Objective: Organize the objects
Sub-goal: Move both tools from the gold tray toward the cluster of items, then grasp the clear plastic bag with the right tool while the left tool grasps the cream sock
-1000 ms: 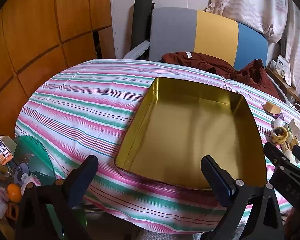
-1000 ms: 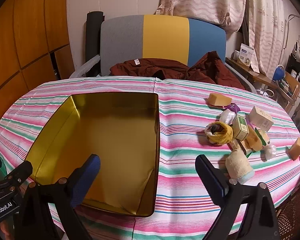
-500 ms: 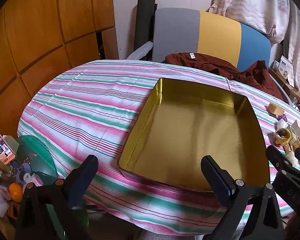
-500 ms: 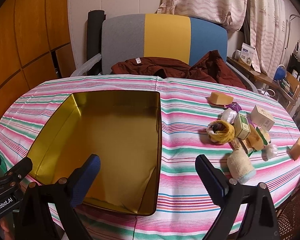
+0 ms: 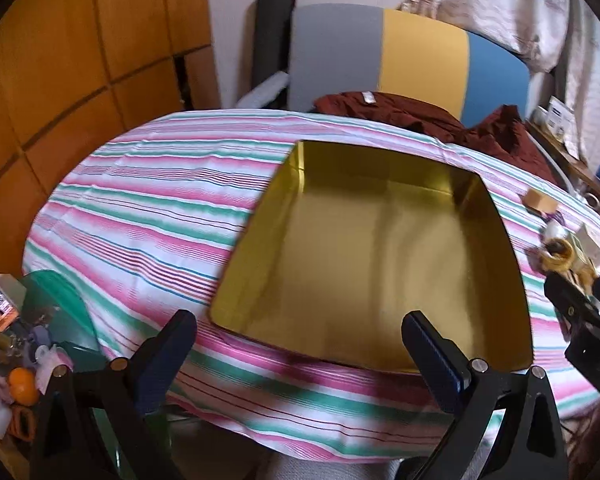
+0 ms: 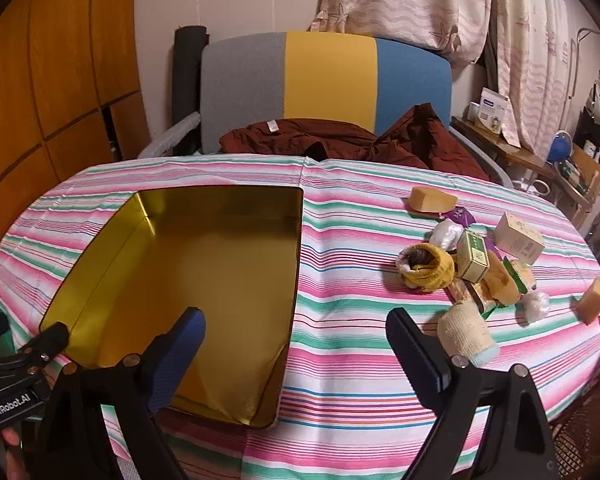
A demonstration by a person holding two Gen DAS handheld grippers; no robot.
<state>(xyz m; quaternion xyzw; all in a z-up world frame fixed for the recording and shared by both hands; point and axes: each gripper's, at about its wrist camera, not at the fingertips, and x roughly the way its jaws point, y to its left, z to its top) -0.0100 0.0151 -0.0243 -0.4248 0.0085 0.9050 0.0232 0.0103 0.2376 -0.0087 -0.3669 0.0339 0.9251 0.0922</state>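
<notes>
1. Seen from the left wrist view, the left gripper [image 5: 298, 350] hangs over the near table edge with its jaws spread wide and nothing between them. Ahead of it lies the gold tin tray [image 5: 516, 264], open and bare inside, on the striped tablecloth [image 5: 148, 208].
2. At the right edge of that view the right gripper [image 5: 580, 300] pokes in, and beyond it sits part of the clutter, including a tan soap block [image 5: 540, 201]. To the left, beside the table, a low green stand [image 5: 64, 300] holds small odds and ends and an orange [image 5: 21, 385].
3. From the right wrist view, the right gripper [image 6: 296, 340] is likewise wide open and empty, poised above the tin tray [image 6: 100, 248] and the cloth beside it. The left gripper [image 6: 24, 344] shows at the lower left.
4. The things to sort lie in a loose heap well to the right of the tray: a yellow knit sock [image 6: 428, 268] rolled into a ball, a cream knit roll [image 6: 468, 330] nearest the gripper, a green carton [image 6: 474, 255], a white carton [image 6: 518, 236] and two more soap-like blocks [image 6: 432, 200] [image 6: 594, 300].
5. I judge the knit pieces soft and light, best pinched across the middle; the cartons are light but crushable, so grip their flat sides gently. The blocks look firm and possibly slick.
6. The cloth may wrinkle or drag. Behind the table stand a grey, yellow and blue chair [image 6: 328, 80] draped with a maroon garment [image 6: 340, 140], wooden panels [image 6: 60, 60] and patterned curtains [image 6: 400, 0].
</notes>
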